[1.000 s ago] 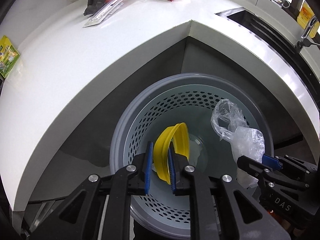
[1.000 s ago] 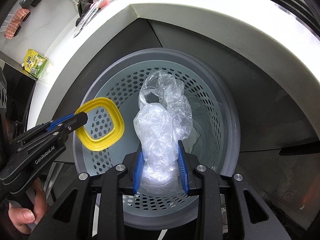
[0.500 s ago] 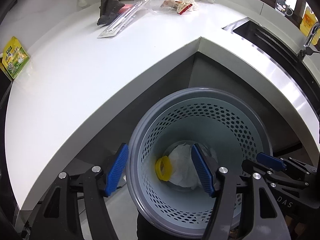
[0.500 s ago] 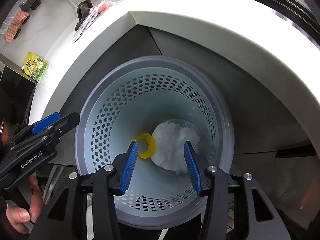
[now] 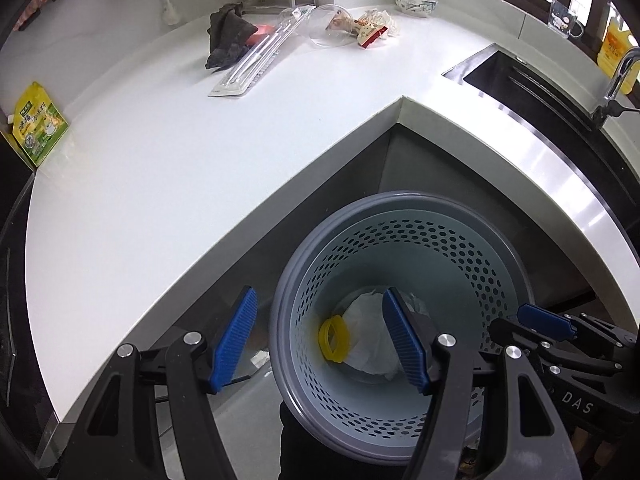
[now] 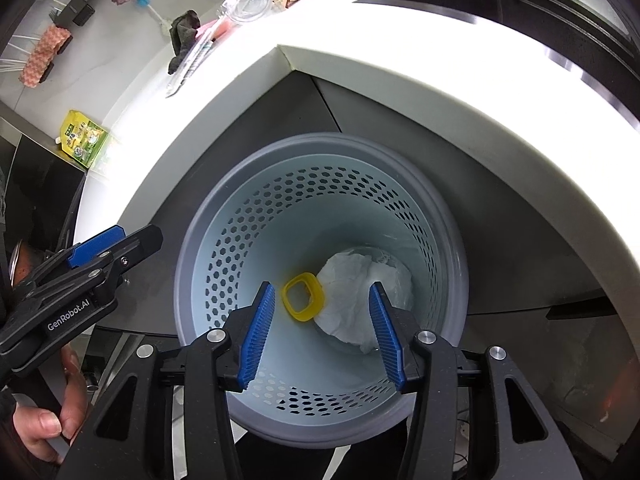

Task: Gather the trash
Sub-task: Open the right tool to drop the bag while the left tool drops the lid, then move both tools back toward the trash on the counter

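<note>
Directly below both cameras: left gripper (image 5: pixel 320 336) and right gripper (image 6: pixel 322 336), fingers spread wide on each, nothing held. Under them the perforated bin (image 6: pixel 452 240), standing on the floor in the notch of the corner surface (image 5: pixel 168 168). At its bottom lie a yellow ring (image 6: pixel 303 297) and crumpled clear plastic (image 6: pixel 360 280), touching each other; so that much trash is in. Remaining trash sits well apart at the far end of the surface: a clear cup (image 5: pixel 330 26) on its side, wrappers (image 5: pixel 370 28) just beside it, a long clear package (image 5: pixel 250 66) lying partly under a dark cloth (image 5: pixel 226 36). Risks, as I read it: the cup is rigid and round, so a pinch on the wall may squirt it away or roll it toward the sink (image 5: pixel 520 80); going for the rim looks safer. The package is thin and flat, so fingers may skid over it and drag the cloth along, and the cloth probably isn't trash. Wrappers look light, may slip out on the carry back. Green pouch (image 5: pixel 38 124) at the left edge: sealed or empty, can't tell from here, so binning it could be wrong. Both grippers are close together, hence a collision chance on lift-out.
</note>
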Demonstrator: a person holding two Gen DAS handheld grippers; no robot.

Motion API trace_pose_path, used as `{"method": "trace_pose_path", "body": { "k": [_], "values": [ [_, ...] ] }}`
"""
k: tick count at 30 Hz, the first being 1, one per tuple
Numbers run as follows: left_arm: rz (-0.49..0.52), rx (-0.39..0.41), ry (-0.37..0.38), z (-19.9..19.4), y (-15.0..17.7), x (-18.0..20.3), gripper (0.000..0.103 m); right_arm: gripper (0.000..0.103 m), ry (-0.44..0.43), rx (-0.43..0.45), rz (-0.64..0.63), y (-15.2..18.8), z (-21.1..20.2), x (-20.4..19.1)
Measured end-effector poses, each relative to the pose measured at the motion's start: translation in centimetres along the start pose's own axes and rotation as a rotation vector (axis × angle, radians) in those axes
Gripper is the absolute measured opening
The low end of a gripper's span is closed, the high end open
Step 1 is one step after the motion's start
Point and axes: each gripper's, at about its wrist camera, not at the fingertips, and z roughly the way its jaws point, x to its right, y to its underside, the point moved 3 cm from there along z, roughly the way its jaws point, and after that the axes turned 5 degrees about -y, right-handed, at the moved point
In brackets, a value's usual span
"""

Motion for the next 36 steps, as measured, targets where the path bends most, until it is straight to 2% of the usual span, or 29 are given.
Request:
{"method": "trace_pose_path", "body": {
  "k": [15, 17, 25, 27, 36],
  "values": [
    [0.013, 0.073, 0.013, -4.2, -2.4, 0.2, 0.07, 0.049, -0.015, 0.045, -0.015, -0.8, -3.4, -1.4],
    [0.01, 0.087, 0.015, -4.9, -2.8, 0.0, 0.073, 0.053, -0.018, 0.054, -0.022, -1.3, -3.8, -1.7],
    [0.008, 0.126, 0.017, -6.5, -4.8, -1.2, 0.078, 0.056, -0.02, 0.116, -0.039, -3.6, -5.6, -2.9],
    [0.008, 0.144, 0.015, -6.9, -5.5, -1.7, 0.082, 0.056, -0.022, 0.133, -0.036, -4.4, -5.8, -3.2],
    [-0.019, 0.183, 0.004, -6.8, -9.8, -6.0, 0.085, 0.057, -0.017, 0.162, -0.042, -9.0, -5.0, -5.7]
  ]
}}
